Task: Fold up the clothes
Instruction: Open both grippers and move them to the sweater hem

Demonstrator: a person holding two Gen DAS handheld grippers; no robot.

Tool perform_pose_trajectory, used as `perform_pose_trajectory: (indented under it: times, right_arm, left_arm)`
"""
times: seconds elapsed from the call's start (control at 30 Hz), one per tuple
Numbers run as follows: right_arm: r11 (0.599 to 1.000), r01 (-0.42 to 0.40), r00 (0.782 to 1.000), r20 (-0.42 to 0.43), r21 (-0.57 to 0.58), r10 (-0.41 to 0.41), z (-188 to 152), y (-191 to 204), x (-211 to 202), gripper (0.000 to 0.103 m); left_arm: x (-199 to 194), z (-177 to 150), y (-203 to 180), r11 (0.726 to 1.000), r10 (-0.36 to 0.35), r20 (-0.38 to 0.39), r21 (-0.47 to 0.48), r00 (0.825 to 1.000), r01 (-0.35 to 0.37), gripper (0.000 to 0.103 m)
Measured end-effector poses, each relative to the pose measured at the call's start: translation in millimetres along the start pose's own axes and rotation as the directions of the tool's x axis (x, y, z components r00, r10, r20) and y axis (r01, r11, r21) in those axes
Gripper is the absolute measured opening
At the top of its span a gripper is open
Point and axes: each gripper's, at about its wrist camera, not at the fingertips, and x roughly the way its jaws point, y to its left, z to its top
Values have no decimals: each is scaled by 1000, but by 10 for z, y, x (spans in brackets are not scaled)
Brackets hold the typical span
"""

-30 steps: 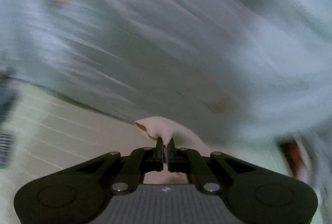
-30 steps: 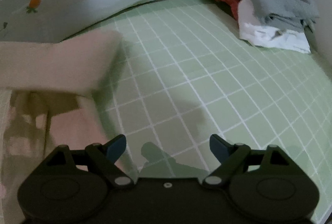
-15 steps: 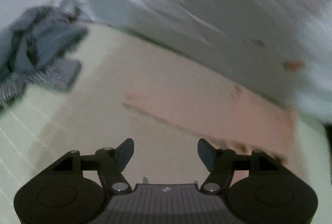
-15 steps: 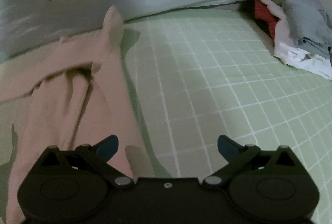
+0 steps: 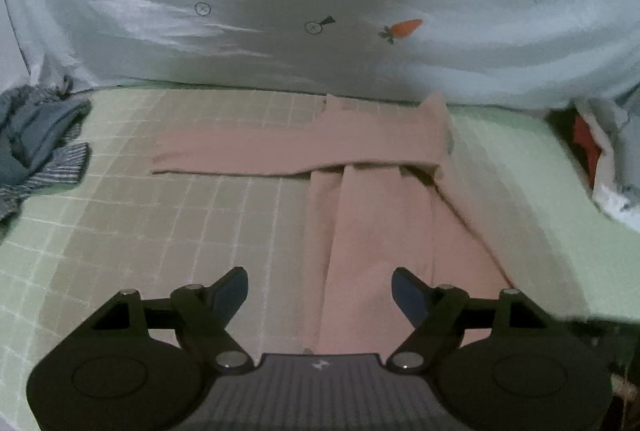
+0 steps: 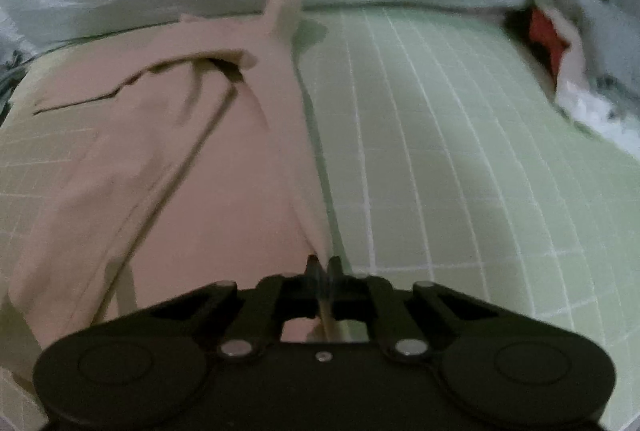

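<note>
A pink long-sleeved garment (image 5: 380,215) lies flat on the green checked sheet (image 5: 160,231), one sleeve folded across its top toward the left. My left gripper (image 5: 320,291) is open and empty, hovering over the garment's near left edge. My right gripper (image 6: 324,267) is shut on the garment's (image 6: 208,159) near right edge, low on the sheet (image 6: 460,151).
A pale blue quilt with carrot prints (image 5: 320,11) rises along the far side. A pile of grey-blue and striped clothes (image 5: 36,147) lies at the left. A pile with red, white and grey clothes (image 5: 592,151) lies at the right, and also shows in the right wrist view (image 6: 560,51).
My left gripper let go of the pink sleeve, opened and drew back to the garment's near edge. My right gripper, open before, dropped to the garment's right edge and shut on it.
</note>
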Motion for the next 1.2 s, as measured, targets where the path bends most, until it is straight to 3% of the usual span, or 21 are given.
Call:
perform_pose_trajectory:
  times: [0.2,0.27,0.4,0.47,0.53,0.67,0.73,0.87,0.93,1.0,1.2]
  right_arm:
    - [994,-107,992,59,-16,108,0,344,-234,3]
    - [989,-150,987,51,-6,150,-13,469,-215,3]
    - [987,-151,988,-17,55,152,-34,649,-41,6]
    - [981,-161,985,-44,109,166,-45,646,-36,13]
    - [967,-189,978,-60,173,202,-59,614,-79,33]
    - [913,-258,958,-36,315,283,-97,475,-288,46]
    - [903,-240,964,-20,357,265,-105,406,-362,58]
    - [915,-175,982,-3,364,190,44,300,-356,70]
    - [931,-141,990,27,337,141,187,294,-345,90]
    - [948,-107,994,62,299,92,343,305,-336,103]
    - [970,-77,989,142,230,45,811,382,-190,103]
  left_arm:
    - [-209,-174,254,998,30,-29,-45,999,-32,80]
    - [-226,-210,382,998,33,-44,-59,999,-35,80]
    - [-231,-208,624,997,25,-75,-76,997,-31,80]
    - [-230,-192,721,997,14,-78,-75,997,-19,80]
    - [-195,-159,811,996,3,-92,-93,996,-11,80]
    - [-153,-41,941,991,-23,-89,-135,996,11,80]
    - [-144,34,971,990,-17,-76,-141,997,6,80]
    - [-57,205,1029,988,-2,-61,-152,998,-7,80]
    - [1,295,1060,988,4,-61,-153,998,-14,84]
    - [79,383,1093,991,8,-70,-135,997,-17,85]
    - [343,622,1335,987,49,-89,-145,995,-62,85]
